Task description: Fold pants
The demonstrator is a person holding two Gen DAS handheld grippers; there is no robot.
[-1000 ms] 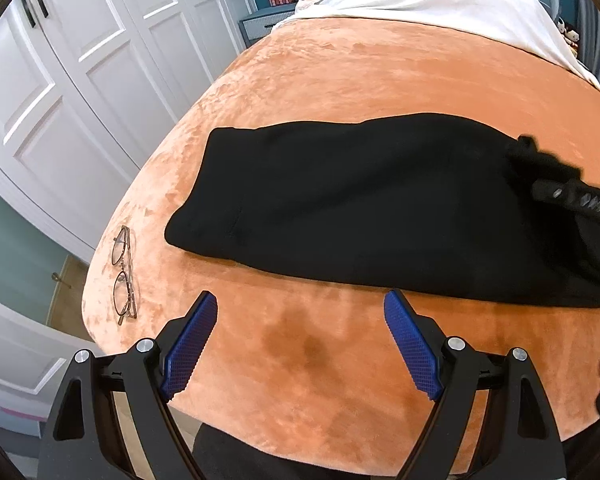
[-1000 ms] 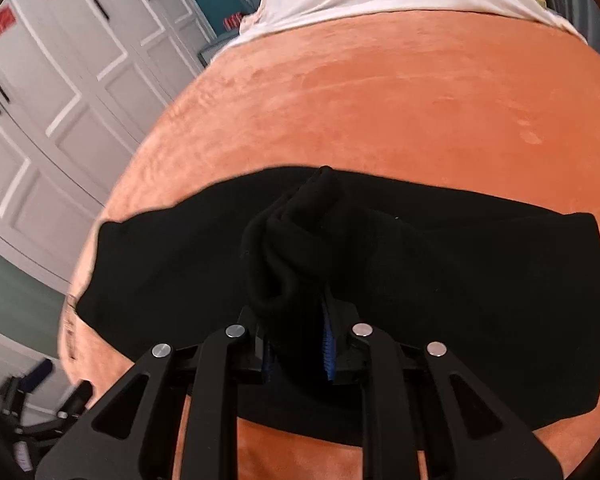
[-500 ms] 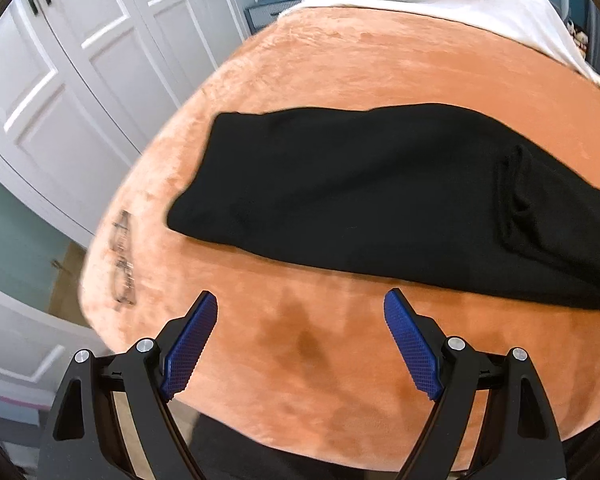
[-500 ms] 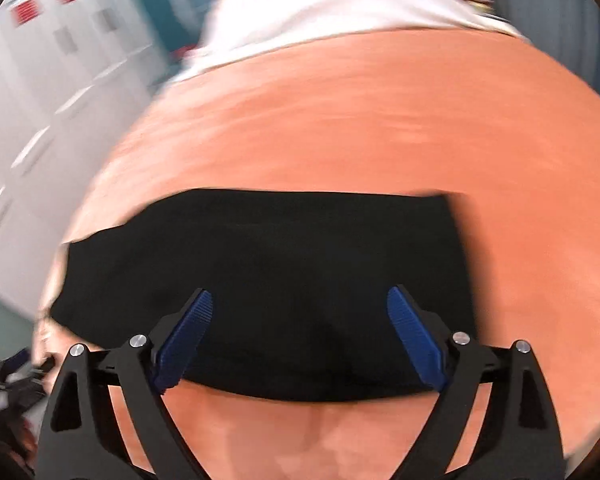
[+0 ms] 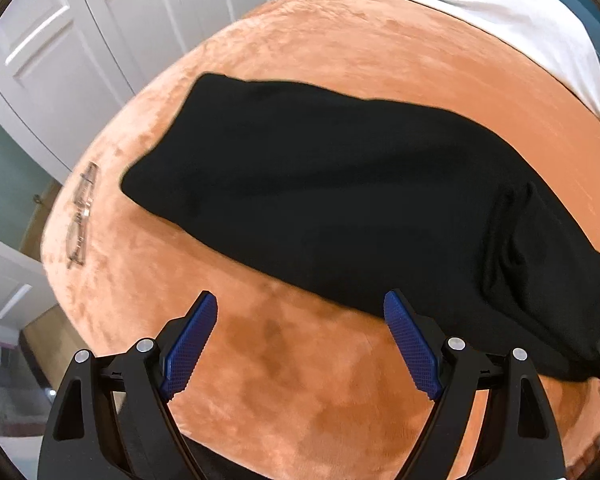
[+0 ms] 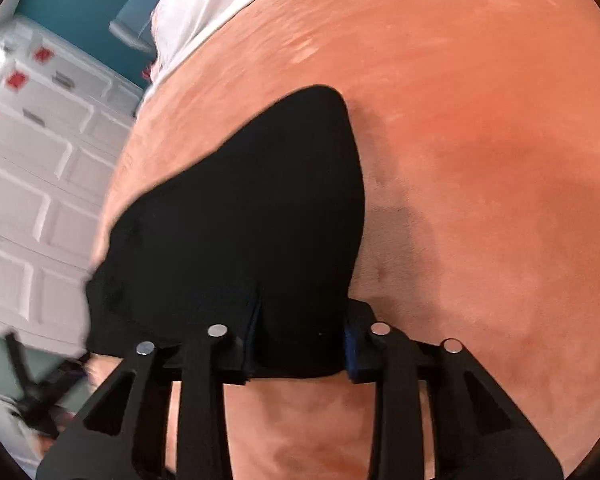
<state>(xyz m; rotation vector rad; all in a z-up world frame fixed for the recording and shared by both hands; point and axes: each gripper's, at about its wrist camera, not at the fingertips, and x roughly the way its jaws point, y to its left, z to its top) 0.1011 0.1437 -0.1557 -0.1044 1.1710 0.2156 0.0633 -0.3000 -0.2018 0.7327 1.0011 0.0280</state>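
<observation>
The black pants are lying long-ways across the orange plush blanket on the bed, with a bunched fold near the right end. The right tool has its fingers pinched onto that end of the pants, fabric filling the gap between the blue pads. The left tool hangs spread wide over bare blanket, just beside the near edge of the pants, holding nothing. A pair of glasses sits near the bed's left edge, with white wardrobe doors beyond.
</observation>
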